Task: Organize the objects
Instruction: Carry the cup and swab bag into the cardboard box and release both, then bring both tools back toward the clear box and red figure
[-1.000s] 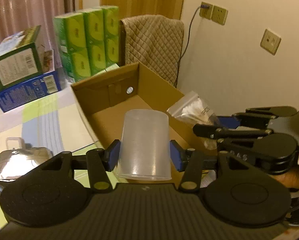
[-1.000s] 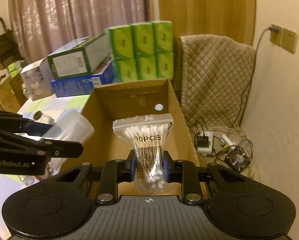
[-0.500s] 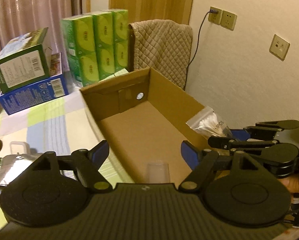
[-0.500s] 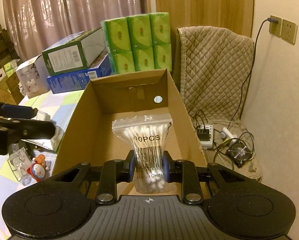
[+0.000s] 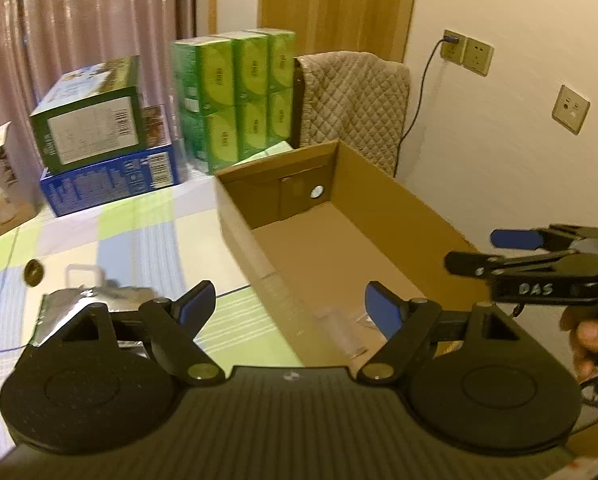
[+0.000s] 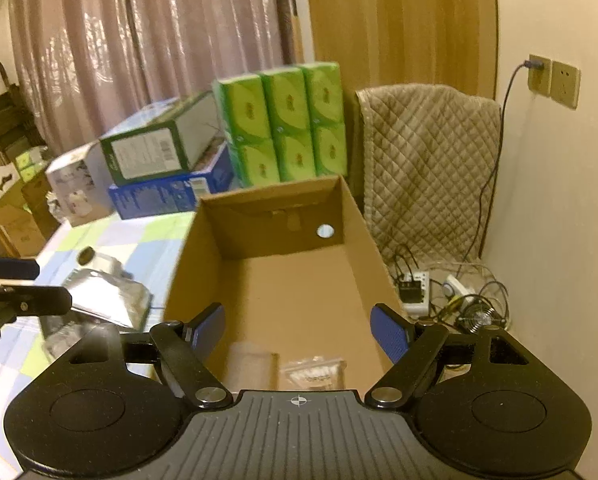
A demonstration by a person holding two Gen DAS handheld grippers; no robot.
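An open cardboard box (image 5: 379, 184) (image 6: 271, 196) stands on the checked bed cover. A clear plastic cup (image 5: 339, 328) (image 6: 255, 364) lies on the box floor at its near end. A zip bag of cotton swabs (image 6: 315, 372) lies beside the cup on the right. My left gripper (image 5: 291, 304) is open and empty, above the box's near left wall. My right gripper (image 6: 299, 330) is open and empty, above the box's near end; it also shows in the left wrist view (image 5: 499, 252). The left gripper shows at the left edge of the right wrist view (image 6: 15, 284).
A silver foil pouch (image 5: 91, 304) (image 6: 107, 296) and a small round cap (image 5: 33, 270) lie on the cover left of the box. Green tissue packs (image 5: 235, 96), a green carton (image 5: 91, 120) and a blue carton (image 5: 111, 180) stand behind. A quilted chair (image 6: 427, 160) and floor cables (image 6: 451, 292) are at the right.
The left gripper opened and let the cup fall into the box, then moved up and back. The right gripper opened and dropped the swab bag into the box.
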